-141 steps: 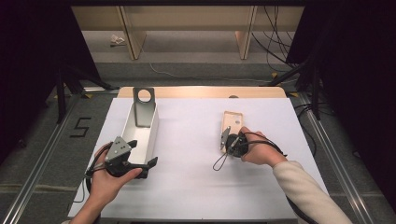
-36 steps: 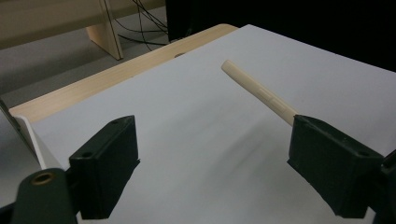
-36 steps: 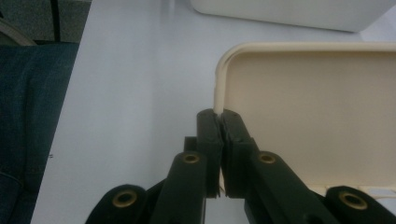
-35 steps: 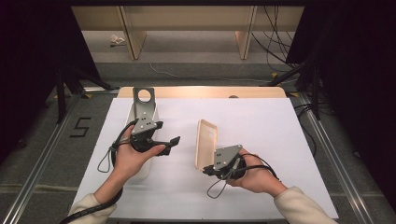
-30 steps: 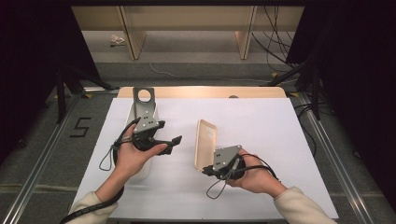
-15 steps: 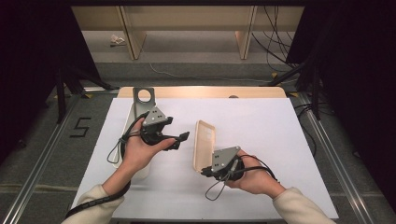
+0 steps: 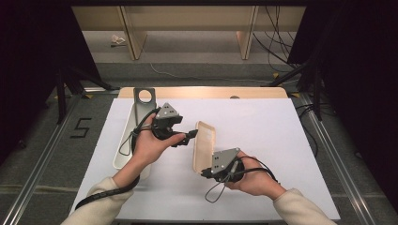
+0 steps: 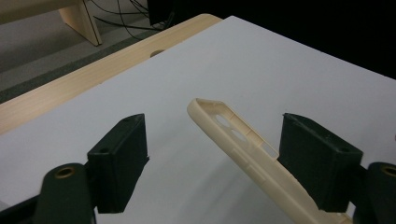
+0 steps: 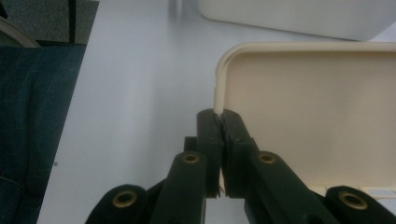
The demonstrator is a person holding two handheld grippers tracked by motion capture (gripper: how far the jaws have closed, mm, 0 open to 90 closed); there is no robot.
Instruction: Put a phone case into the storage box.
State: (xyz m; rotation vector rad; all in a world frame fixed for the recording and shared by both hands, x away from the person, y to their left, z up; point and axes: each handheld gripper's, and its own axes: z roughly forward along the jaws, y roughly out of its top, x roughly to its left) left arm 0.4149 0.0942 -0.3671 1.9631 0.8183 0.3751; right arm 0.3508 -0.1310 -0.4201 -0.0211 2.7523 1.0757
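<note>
Nearest the person, the right gripper (image 7: 206,169) sits on the white surface (image 7: 281,140) with its fingers (image 9: 208,140) pinched tight on the near edge of the cream phone case (image 7: 205,145), which stands on its long edge, leaning slightly, near the middle of the surface. The right hand has kept its place since the earlier frames.

A little farther and to the left, the left gripper (image 7: 192,135) has come rightward from above the grey tray (image 7: 123,145) to the far end of the case. Its fingers (image 8: 119,161) have just been closing, yet they are parted, with the case's far end between them: the case lies close against the right-hand pad in the left gripper view, and a clear gap remains to the other pad. Whether that nearer pad touches the case I cannot tell.

The tray lies along the left edge of the surface, its upright plate with a round hole at the far end. The right half and the far strip of the surface lie bare, with the wooden table edge (image 7: 202,92) just beyond.
</note>
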